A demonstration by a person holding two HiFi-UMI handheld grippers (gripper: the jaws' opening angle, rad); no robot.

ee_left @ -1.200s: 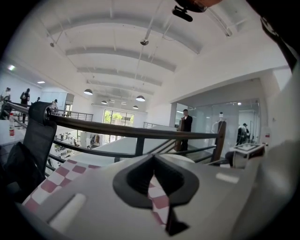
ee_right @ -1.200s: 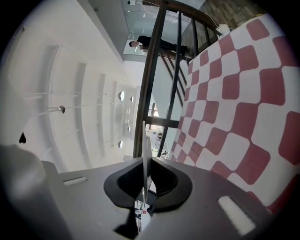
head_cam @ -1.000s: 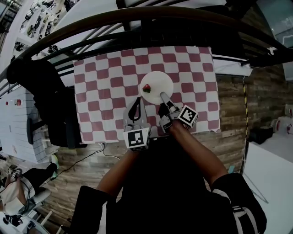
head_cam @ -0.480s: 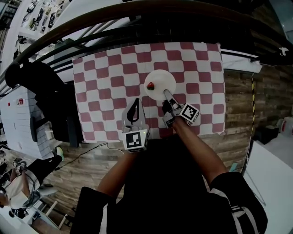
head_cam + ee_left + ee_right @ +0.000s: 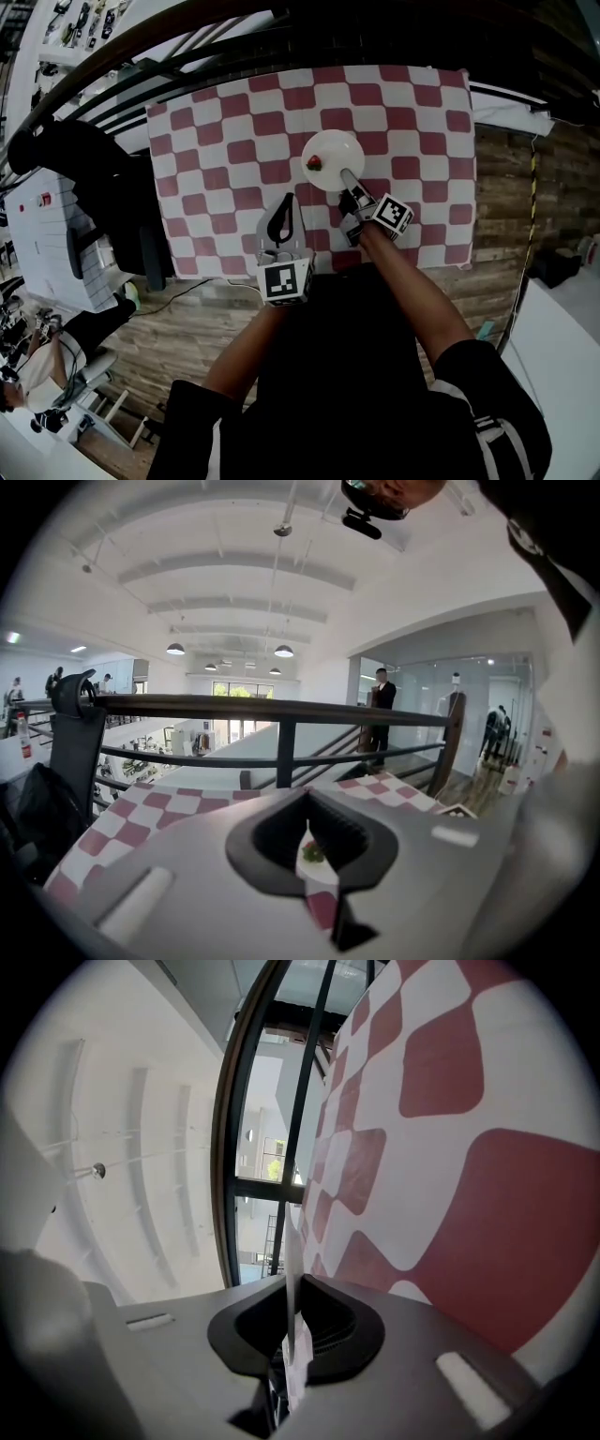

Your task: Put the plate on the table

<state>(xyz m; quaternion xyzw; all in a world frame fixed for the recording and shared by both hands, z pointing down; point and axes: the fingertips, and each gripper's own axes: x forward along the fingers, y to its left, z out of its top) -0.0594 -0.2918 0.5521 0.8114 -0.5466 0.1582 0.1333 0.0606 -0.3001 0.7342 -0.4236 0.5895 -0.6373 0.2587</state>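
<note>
Set-down step, I'd say: right gripper (image 5: pixel 346 175) pinches the round white plate (image 5: pixel 336 148) by its near rim over the red-and-white checked table (image 5: pixel 216 141); left gripper (image 5: pixel 285 202) closed, empty. Next: settle it flat, release.

Wood-plank floor (image 5: pixel 178 328). Dark curved railing (image 5: pixel 141 58) runs just behind the table (image 5: pixel 206 150), which has a red-white check cloth. Black chair (image 5: pixel 117 211) at the table's left edge. White ribbed ceiling (image 5: pixel 234 574), pendant lamps (image 5: pixel 175 649), bright even light. Glass wall (image 5: pixel 487 714) on the right, with a person (image 5: pixel 381 700) standing beside it. Yellow-black tape (image 5: pixel 532 187) on the floor at right.
</note>
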